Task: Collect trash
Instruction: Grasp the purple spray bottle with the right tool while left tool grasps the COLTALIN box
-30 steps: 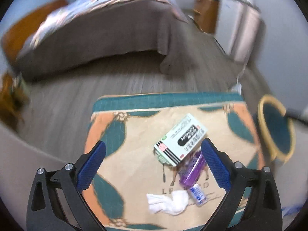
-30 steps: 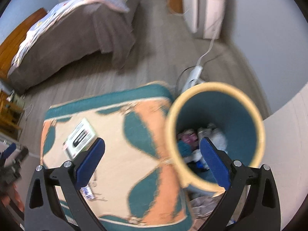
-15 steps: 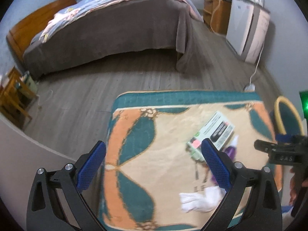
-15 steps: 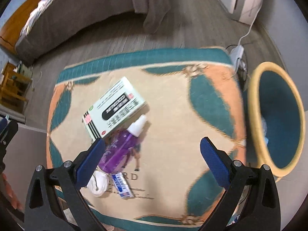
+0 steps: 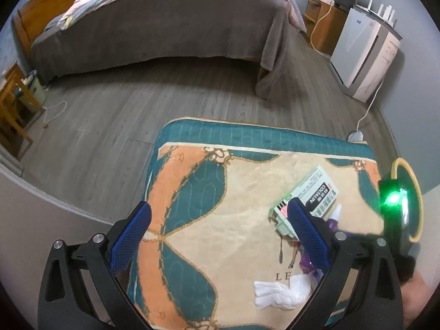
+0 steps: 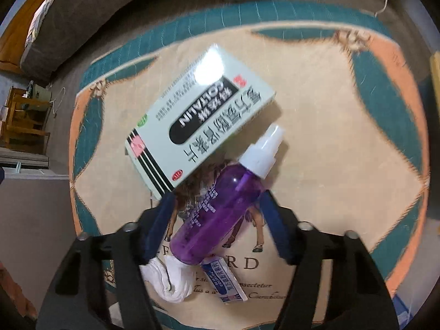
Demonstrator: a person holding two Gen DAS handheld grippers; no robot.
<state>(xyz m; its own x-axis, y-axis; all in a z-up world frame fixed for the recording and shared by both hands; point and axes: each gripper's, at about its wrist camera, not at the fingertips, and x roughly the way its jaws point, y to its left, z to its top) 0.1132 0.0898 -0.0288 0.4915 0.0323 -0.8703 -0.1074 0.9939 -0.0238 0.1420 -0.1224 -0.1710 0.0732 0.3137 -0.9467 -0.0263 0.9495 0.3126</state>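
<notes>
Purple spray bottle [image 6: 217, 214] lies on its side on the patterned mat [image 6: 343, 143], white cap pointing away from me. My right gripper [image 6: 217, 214] straddles its body: jaws spread wide, one finger either side, neither pad touching it that I can see. Nothing held.

Positions relative to the bottle:
- Medicine box [image 6: 198, 126]: just beyond the bottle's shoulder, its near corner close to or overlapping the bottle; contact cannot be confirmed.
- Small blue-and-white sachet [image 6: 228, 283]: at the bottle's base, partly tucked under it.
- Crumpled white tissue [image 6: 170, 277]: beside the base, on my left-finger side.
- Yellow-rimmed bin [image 5: 412, 192]: off the mat's edge, to the right of the bottle.

Left gripper [image 5: 217, 233]: also wide open, empty, hanging over a bare part of the mat well to the left of the bottle.

Risks, judged:
1. Round, smooth bottle may roll or squirt out if the pads close off-centre.
2. My left finger is near the box corner; closing could snag and drag the box.
3. Tissue or sachet could get pinched along with the bottle.
4. Right view is blurred, so alignment is uncertain.
</notes>
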